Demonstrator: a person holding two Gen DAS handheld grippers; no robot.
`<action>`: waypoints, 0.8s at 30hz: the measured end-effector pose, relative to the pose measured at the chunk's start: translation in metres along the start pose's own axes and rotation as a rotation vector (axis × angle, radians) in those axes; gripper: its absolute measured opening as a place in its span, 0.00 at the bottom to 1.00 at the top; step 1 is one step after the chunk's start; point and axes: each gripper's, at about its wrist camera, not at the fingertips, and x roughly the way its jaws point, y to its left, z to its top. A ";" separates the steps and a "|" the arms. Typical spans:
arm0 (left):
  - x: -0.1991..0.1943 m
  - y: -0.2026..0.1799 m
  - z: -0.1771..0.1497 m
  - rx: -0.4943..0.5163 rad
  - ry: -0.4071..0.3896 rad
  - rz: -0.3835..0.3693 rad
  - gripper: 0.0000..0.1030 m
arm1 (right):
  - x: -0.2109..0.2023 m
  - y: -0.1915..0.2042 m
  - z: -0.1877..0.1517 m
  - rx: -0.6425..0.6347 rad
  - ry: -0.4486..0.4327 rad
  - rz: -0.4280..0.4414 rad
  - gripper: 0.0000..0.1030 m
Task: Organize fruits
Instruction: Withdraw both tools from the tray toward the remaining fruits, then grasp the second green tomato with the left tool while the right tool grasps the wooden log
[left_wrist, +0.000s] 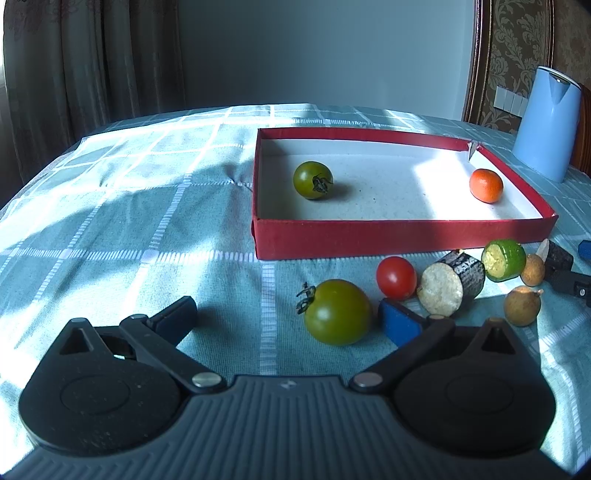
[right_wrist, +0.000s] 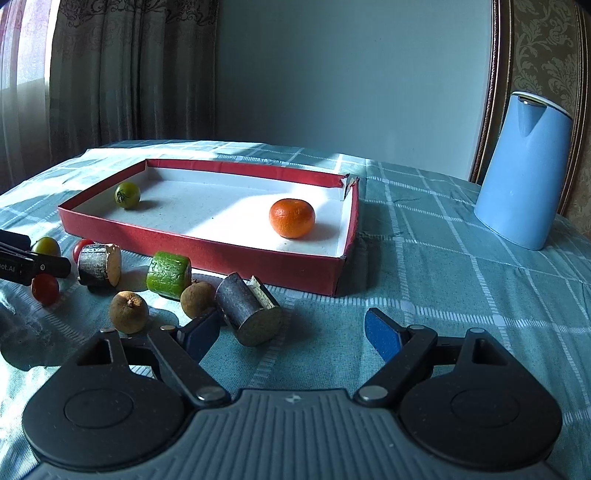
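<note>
Nearest the left wrist camera, the left gripper (left_wrist: 286, 317) is standing with its fingers spread wide and gripping nothing, while a large green tomato (left_wrist: 337, 312) is lying on the checked cloth of the worktop (left_wrist: 110, 221) between them, closer to the right-hand blue pad; whether it is touching that pad is hard to tell from this angle. Just past it a red cherry tomato (left_wrist: 396, 277) is resting beside a dark-barked log piece (left_wrist: 450, 282), and to the right of those a green-skinned cut piece (left_wrist: 504, 259) and two small brown round fruits (left_wrist: 522, 305) are sitting close together. In the right wrist view, the right gripper (right_wrist: 293, 332) is likewise holding its fingers wide apart and empty, with a second dark log piece (right_wrist: 249, 314) lying tilted just beside its left finger. A second red cherry tomato (right_wrist: 45, 288) is lying at the left edge, by the tip of the left gripper. Beyond the loose items, the shallow red box (left_wrist: 406, 236) is sitting open on the cloth, holding a smaller green tomato (left_wrist: 313, 180) towards its left end and an orange mandarin (left_wrist: 486, 185) towards its right end, well apart. Farther right, a pale blue jug (right_wrist: 524, 177) is standing upright, and curtains (right_wrist: 129, 74) are hanging along the back.
</note>
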 end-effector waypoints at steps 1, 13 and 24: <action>0.000 0.000 0.000 0.000 0.000 0.000 1.00 | 0.002 0.002 0.001 -0.009 0.002 -0.003 0.83; -0.001 0.001 0.000 -0.005 -0.005 -0.006 1.00 | 0.012 0.018 0.006 -0.114 0.008 0.019 0.45; -0.006 0.000 0.000 0.000 -0.033 -0.018 0.81 | 0.012 0.013 0.005 -0.070 0.013 0.036 0.40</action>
